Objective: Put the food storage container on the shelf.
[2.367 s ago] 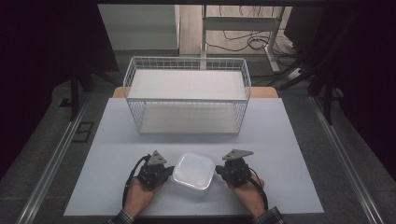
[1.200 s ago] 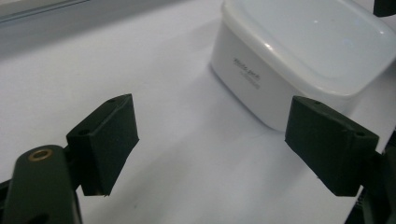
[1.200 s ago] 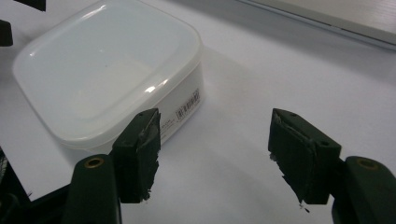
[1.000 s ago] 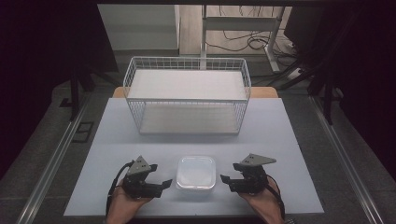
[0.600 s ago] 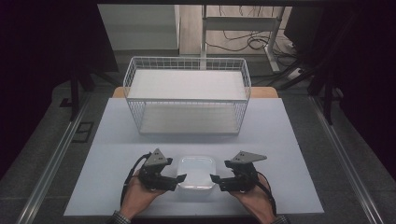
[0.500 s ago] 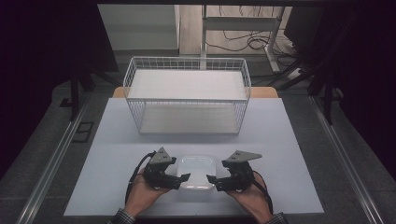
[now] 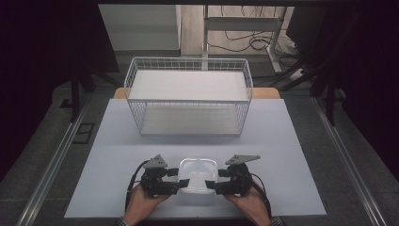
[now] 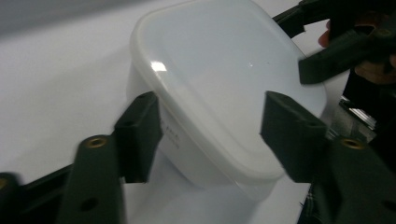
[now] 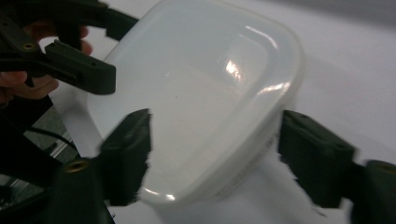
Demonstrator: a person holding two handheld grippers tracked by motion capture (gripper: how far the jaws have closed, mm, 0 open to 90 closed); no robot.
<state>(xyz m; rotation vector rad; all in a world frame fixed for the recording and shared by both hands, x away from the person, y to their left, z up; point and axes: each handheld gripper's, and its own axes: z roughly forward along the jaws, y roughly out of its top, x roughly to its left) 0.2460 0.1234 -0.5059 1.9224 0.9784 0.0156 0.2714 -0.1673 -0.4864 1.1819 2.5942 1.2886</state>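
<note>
A white lidded plastic box [image 7: 198,175] lies between the two hand-held grippers, directly ahead of each one's jaws. The left hand-held gripper [image 7: 173,181] is spread wide, its jaws straddling one end of the box without yet pressing it. The right hand-held gripper [image 7: 213,182] is equally wide around the opposite end. The box's long axis seems to run from one to the other; both look equally near. Beyond them on the pale surface [image 7: 291,141] stands a wire basket [image 7: 188,101]; the room around is dark.
</note>
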